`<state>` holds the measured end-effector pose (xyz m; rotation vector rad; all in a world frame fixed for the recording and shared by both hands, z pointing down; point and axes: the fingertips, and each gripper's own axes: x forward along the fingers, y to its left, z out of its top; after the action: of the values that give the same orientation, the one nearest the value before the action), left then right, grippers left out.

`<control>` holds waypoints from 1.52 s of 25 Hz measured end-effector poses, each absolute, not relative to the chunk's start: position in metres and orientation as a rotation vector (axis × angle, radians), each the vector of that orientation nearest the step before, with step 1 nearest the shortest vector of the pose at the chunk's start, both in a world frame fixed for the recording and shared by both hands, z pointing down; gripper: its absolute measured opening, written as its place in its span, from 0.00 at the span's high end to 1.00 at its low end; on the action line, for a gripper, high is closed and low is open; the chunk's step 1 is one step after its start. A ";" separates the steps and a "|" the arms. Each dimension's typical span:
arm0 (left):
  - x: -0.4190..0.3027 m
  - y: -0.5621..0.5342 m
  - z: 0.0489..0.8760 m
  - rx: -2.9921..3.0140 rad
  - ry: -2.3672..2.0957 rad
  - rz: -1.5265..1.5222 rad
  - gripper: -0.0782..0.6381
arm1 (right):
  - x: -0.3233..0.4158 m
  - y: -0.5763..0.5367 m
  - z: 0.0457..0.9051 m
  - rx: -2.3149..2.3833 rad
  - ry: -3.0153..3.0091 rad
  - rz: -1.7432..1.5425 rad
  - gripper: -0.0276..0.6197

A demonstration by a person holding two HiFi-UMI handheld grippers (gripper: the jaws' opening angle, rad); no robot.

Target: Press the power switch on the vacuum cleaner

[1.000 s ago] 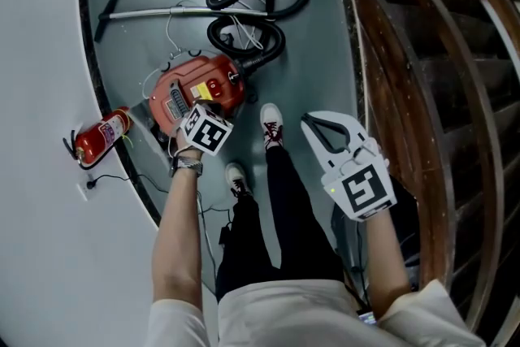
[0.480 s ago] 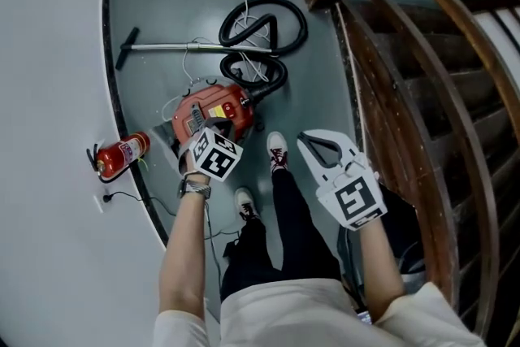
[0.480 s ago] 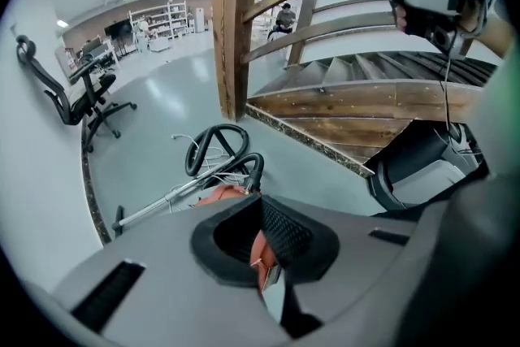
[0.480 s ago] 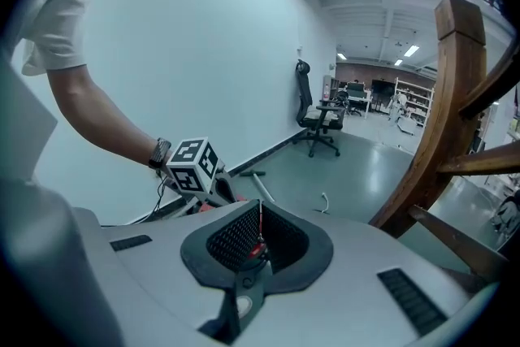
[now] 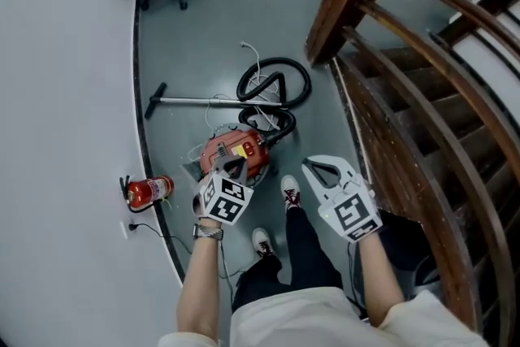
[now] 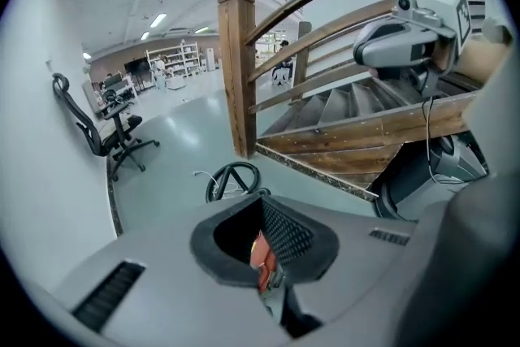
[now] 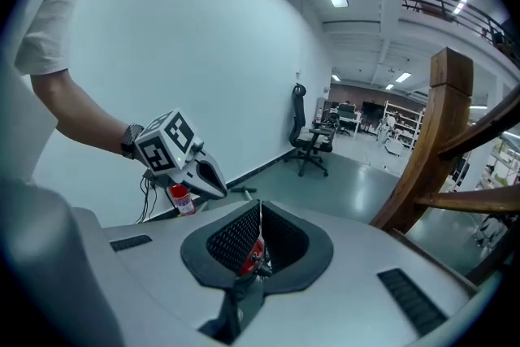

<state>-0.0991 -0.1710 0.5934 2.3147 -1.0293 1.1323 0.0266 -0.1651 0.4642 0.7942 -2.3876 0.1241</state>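
Height is the change: over the last second both grippers have come up from the floor, and the head view now takes in far more of the room. The left gripper (image 5: 236,167), which was low over the top of the vacuum cleaner (image 5: 244,152), now hangs above it with its jaws clenched on nothing. The right gripper (image 5: 309,167) sits beside it, jaws likewise pressed together and empty. The vacuum cleaner lies on the grey floor just ahead of the person's forward shoe (image 5: 291,193), with its hose (image 5: 275,85) coiled beyond it and a fire extinguisher (image 5: 149,191) by the curved wall. I read this as a withdrawal after the press (the switch is too small to make out, so whether it latched I cannot say).

Only the head view lays out the whole vacuum cleaner and how the grippers stand over it. The left gripper view reduces it to a red sliver past the closed jaws, yet shows the wooden post (image 6: 236,61), the stairs and an office chair (image 6: 110,134). The right gripper view adds the left gripper from the side.
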 end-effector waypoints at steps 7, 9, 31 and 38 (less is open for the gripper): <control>-0.126 -0.147 0.514 2.383 -1.184 1.032 0.89 | 0.010 -0.146 0.412 0.845 -2.422 0.044 0.91; -0.130 -0.139 0.491 2.404 -1.223 0.991 0.89 | 0.009 -0.139 0.398 0.851 -2.429 0.023 0.91; -0.150 -0.095 0.297 2.616 -1.518 0.668 0.89 | 0.011 -0.102 0.265 0.974 -2.486 -0.210 0.91; -0.155 -0.079 0.254 2.675 -1.600 0.649 0.89 | 0.001 -0.088 0.229 0.965 -2.540 -0.262 0.91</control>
<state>-0.1548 -0.0792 0.2539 2.6746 -1.5997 0.6494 0.0006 -0.0878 0.2294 0.9645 -2.5395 -0.2616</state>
